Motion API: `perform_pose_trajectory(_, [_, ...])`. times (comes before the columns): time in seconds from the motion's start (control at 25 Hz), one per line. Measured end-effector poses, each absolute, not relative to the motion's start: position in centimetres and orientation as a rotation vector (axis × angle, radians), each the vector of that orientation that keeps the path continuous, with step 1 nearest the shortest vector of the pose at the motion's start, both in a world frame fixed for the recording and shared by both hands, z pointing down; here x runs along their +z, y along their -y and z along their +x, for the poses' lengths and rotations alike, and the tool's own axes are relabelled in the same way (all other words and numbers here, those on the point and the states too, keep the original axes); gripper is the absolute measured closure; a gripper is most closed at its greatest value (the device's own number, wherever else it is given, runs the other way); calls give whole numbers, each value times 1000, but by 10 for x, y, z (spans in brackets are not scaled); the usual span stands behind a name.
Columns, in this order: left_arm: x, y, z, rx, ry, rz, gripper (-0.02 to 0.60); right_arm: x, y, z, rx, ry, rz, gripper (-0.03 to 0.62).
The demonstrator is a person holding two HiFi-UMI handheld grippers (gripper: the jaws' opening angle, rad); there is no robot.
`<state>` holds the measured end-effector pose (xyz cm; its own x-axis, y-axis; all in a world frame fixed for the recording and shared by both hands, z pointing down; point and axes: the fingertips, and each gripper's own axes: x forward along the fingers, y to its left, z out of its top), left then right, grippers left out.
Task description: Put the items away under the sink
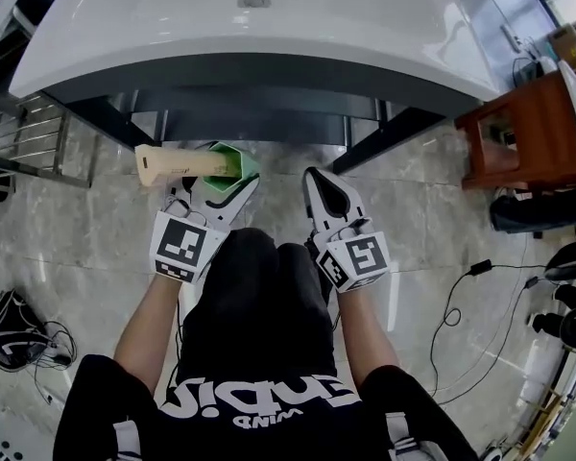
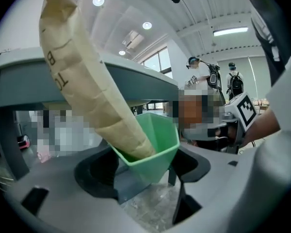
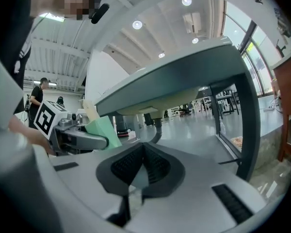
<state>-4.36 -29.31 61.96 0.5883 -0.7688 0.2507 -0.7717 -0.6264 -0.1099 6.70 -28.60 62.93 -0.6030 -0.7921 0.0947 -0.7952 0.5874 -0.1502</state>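
My left gripper (image 1: 226, 182) is shut on a green plastic cup (image 2: 155, 144), which holds a long tan paper-wrapped package (image 2: 85, 76). In the head view the green cup (image 1: 232, 161) and the package (image 1: 180, 164) lie sideways, pointing left, just in front of the white sink (image 1: 259, 27). My right gripper (image 1: 328, 198) is beside it, to the right, shut with nothing between its jaws. In the right gripper view my right gripper (image 3: 141, 171) faces the sink's underside and drain pipe (image 3: 157, 130), with the green cup (image 3: 101, 129) at the left.
The sink's dark frame legs (image 1: 389, 134) stand on a grey marble floor (image 1: 442, 248). A red-brown wooden stool (image 1: 523, 128) is at the right, with cables (image 1: 466, 296) on the floor. A metal rack (image 1: 24, 137) is at the left. People stand far off (image 2: 233, 84).
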Motion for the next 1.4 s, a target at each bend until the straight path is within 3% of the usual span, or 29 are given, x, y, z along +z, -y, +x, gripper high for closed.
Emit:
perform_pose_trajectory(0.52, [689, 300, -54, 437, 1401, 2803, 230, 696, 290, 76, 138, 2785, 1424, 576])
perform_pose_trajectory(1.4, [707, 318, -36, 449, 1384, 2807, 230, 699, 282, 69, 106, 2820, 1396, 576])
